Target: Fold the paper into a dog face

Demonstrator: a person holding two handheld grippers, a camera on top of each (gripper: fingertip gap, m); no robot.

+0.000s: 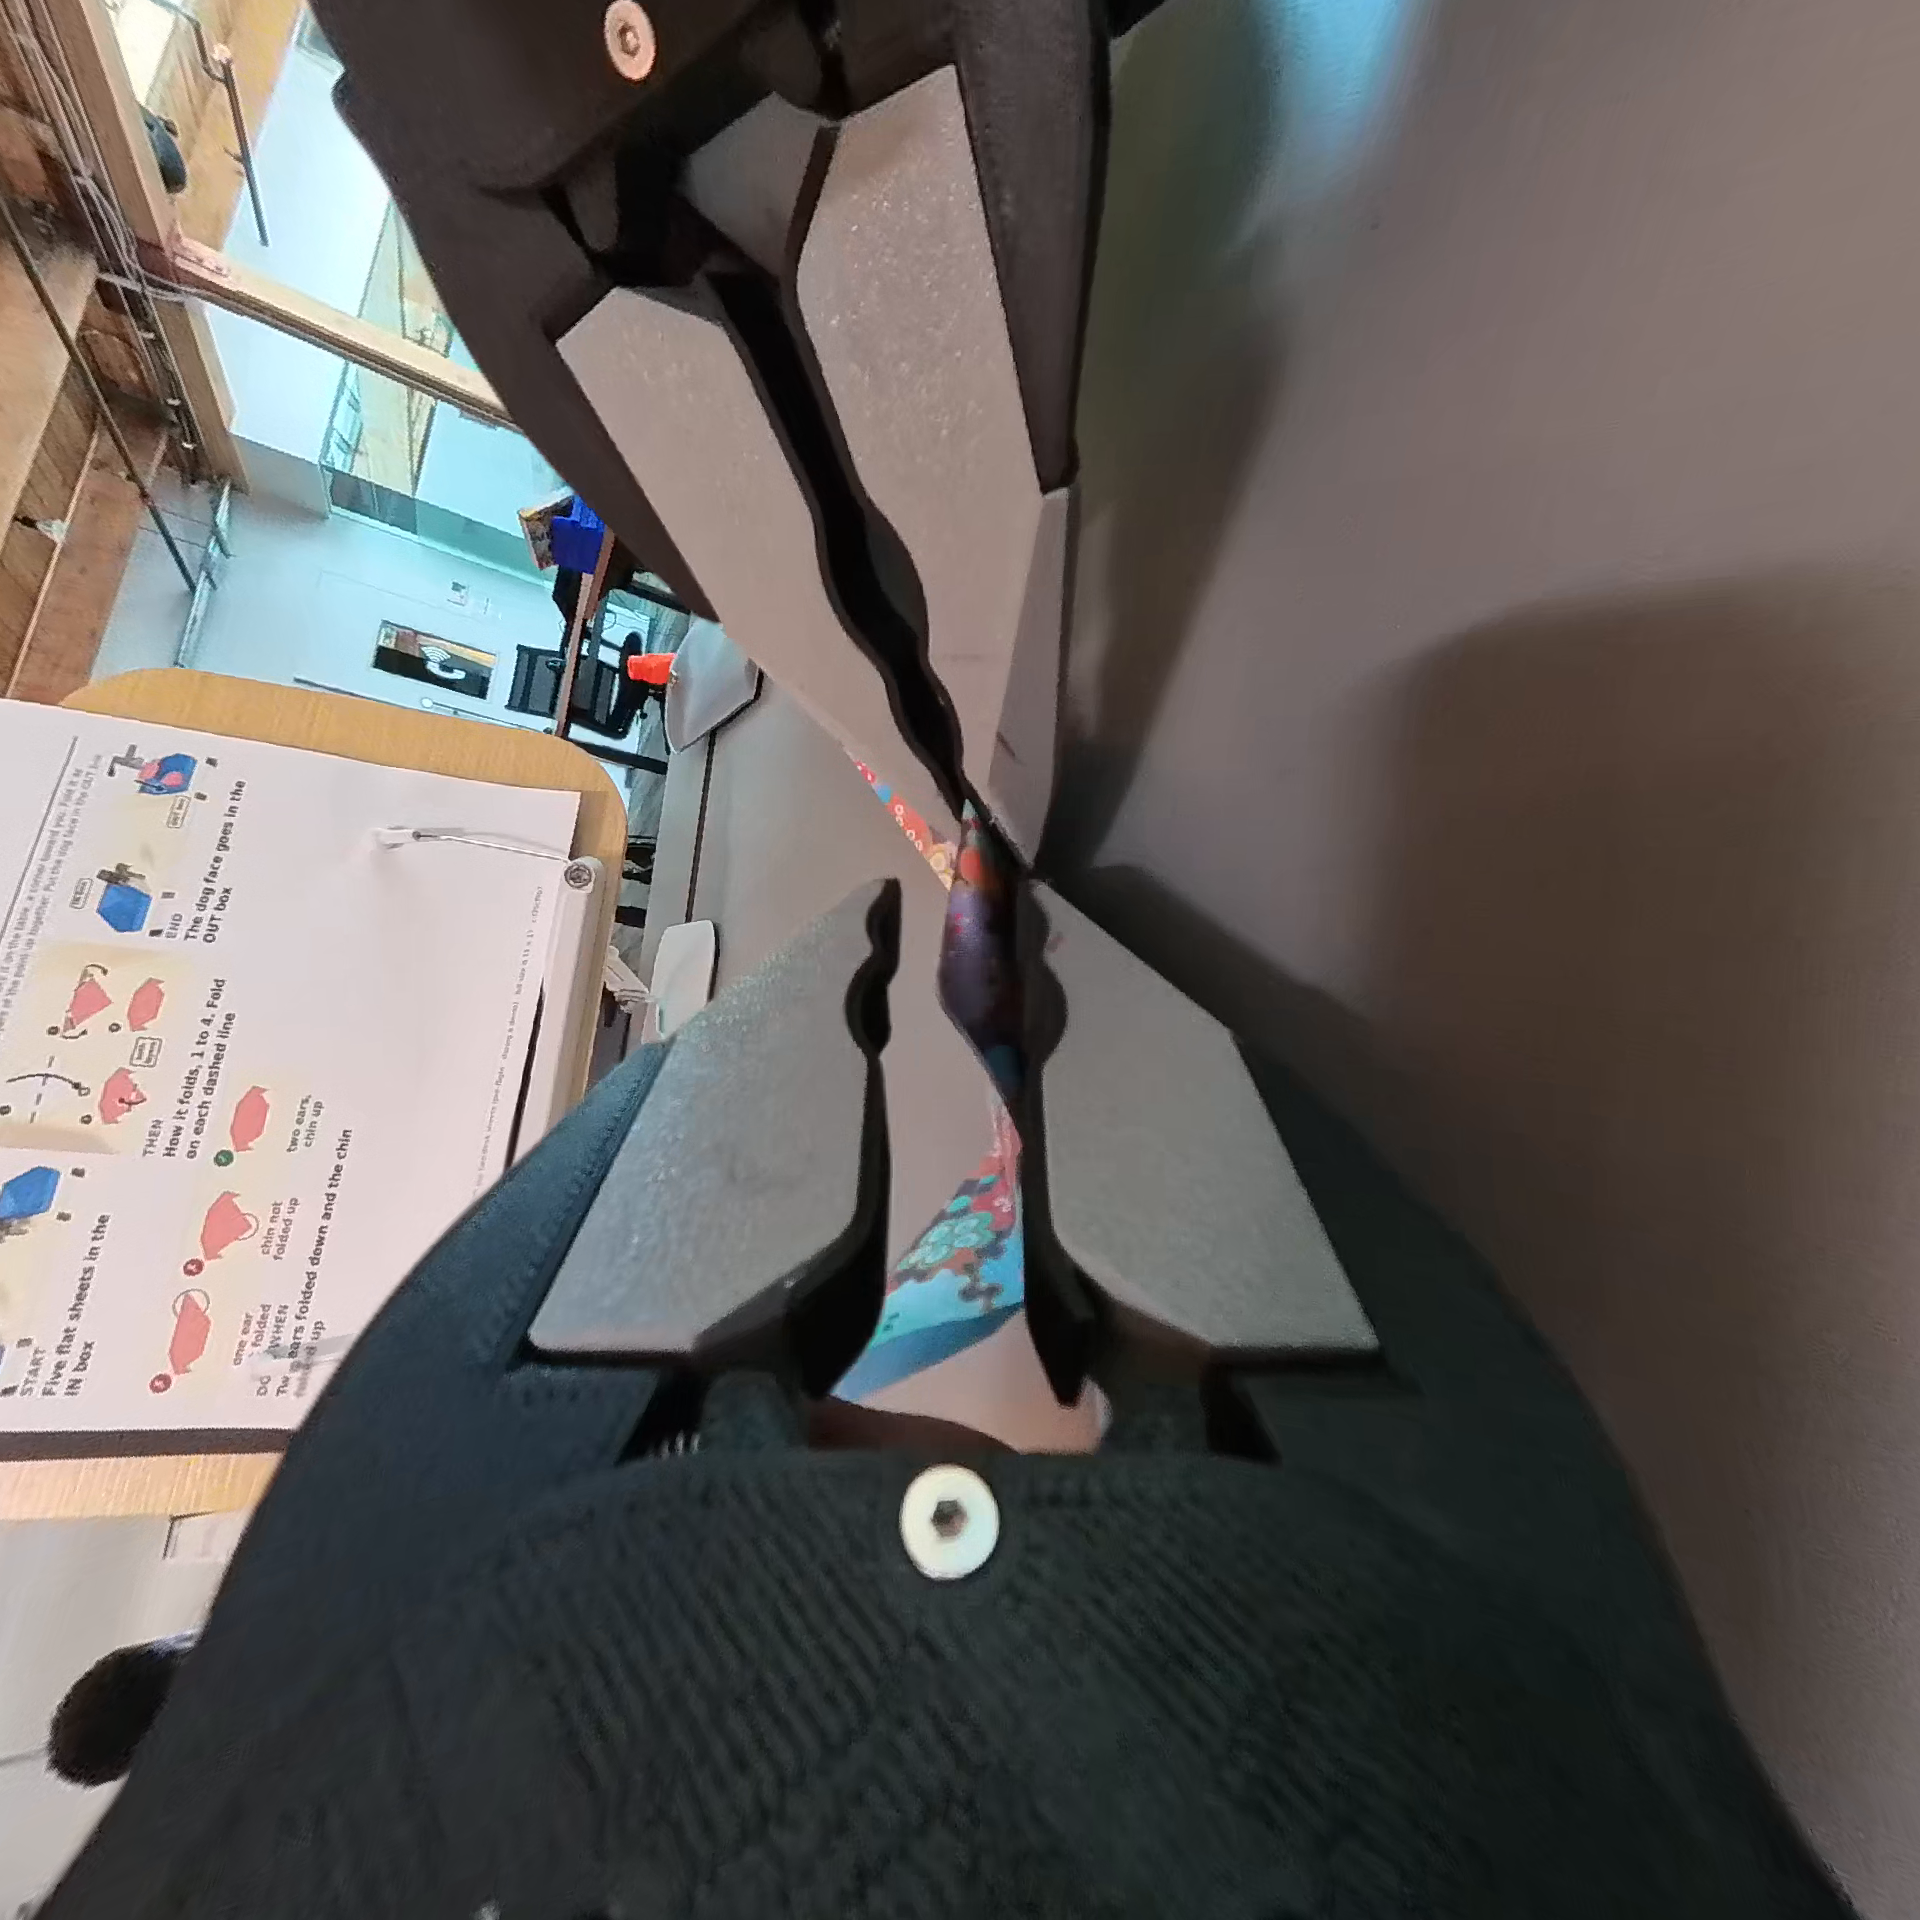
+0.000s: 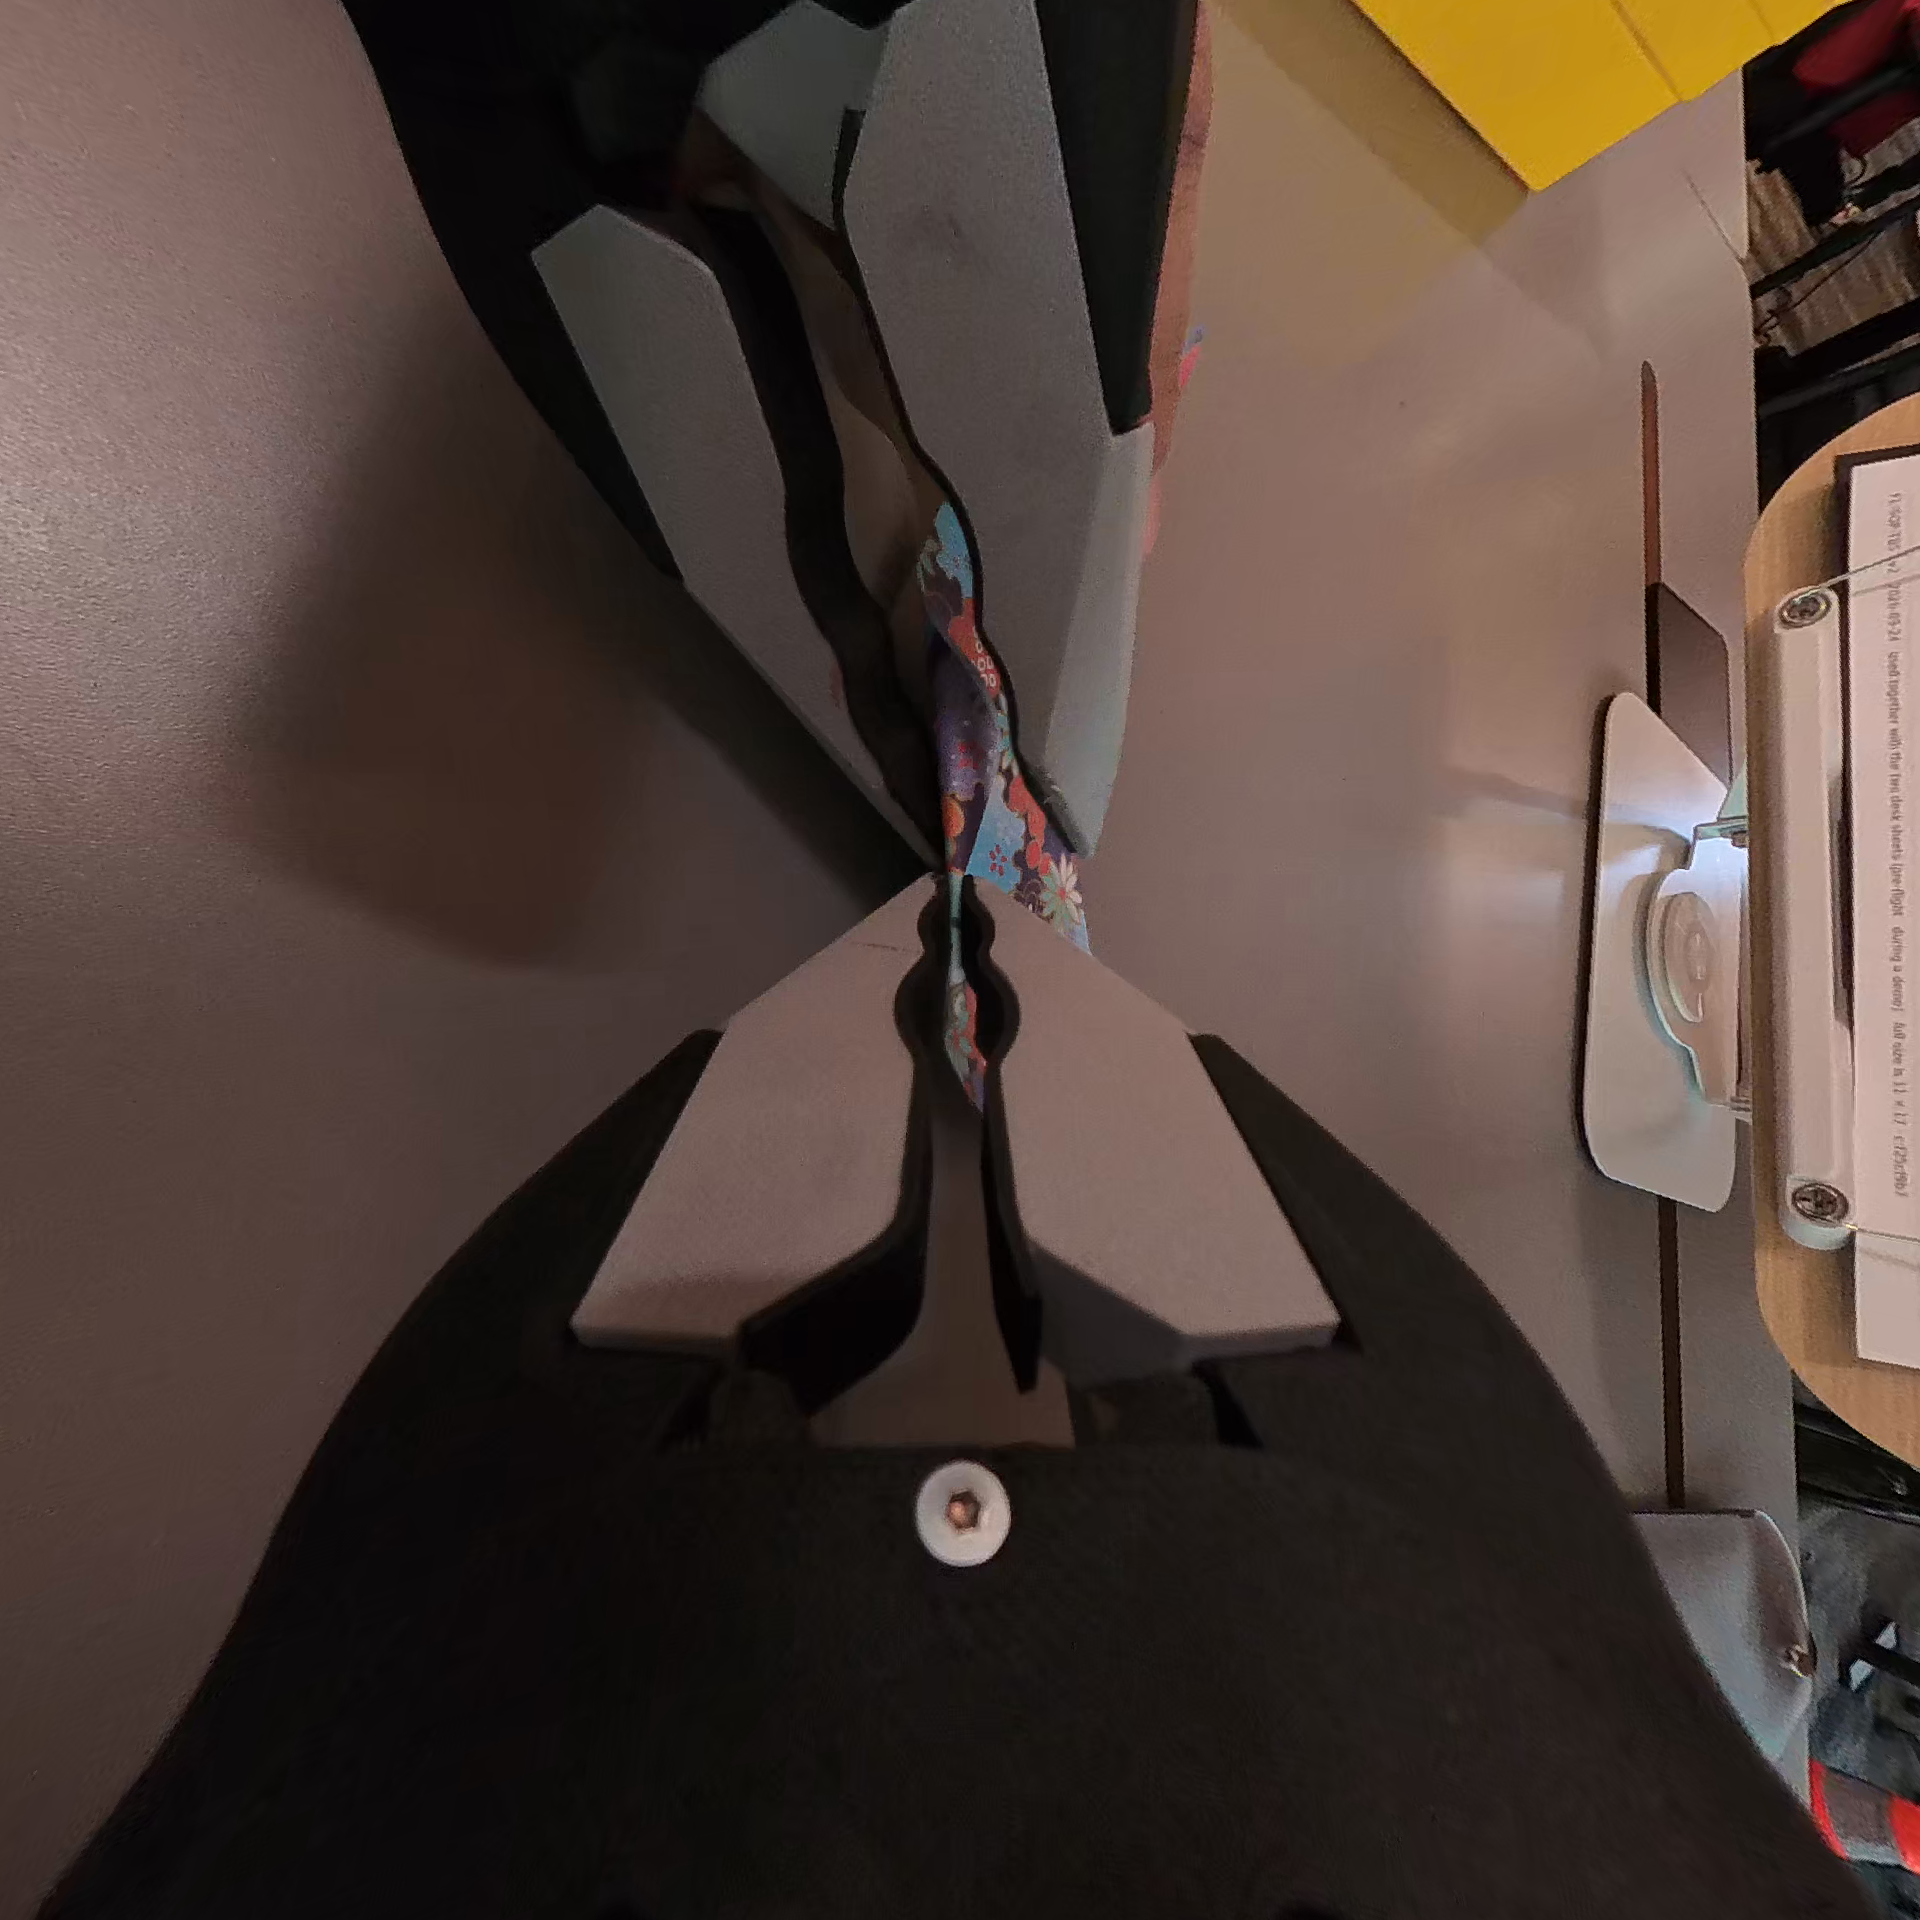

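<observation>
Tip to tip above the grey table (image 2: pixel 1351 623), the left gripper (image 1: pixel 961 914) and right gripper (image 2: pixel 956 914) both pinch the patterned paper (image 2: pixel 982 821) (edge-on, floral print) between them.

I log the paper (image 1: pixel 961 1236): turquoise ground, floral print in orange, red, purple, white. My left gripper (image 1: pixel 961 935) and right gripper (image 2: pixel 951 914): black bodies, matte grey fingers. Table (image 1: pixel 1558 520): plain grey. Upper right of the right wrist view, a box (image 2: pixel 1538 73): yellow. Left of the left wrist view, an instruction sheet (image 1: pixel 260 1039): white, with red and blue figures.
</observation>
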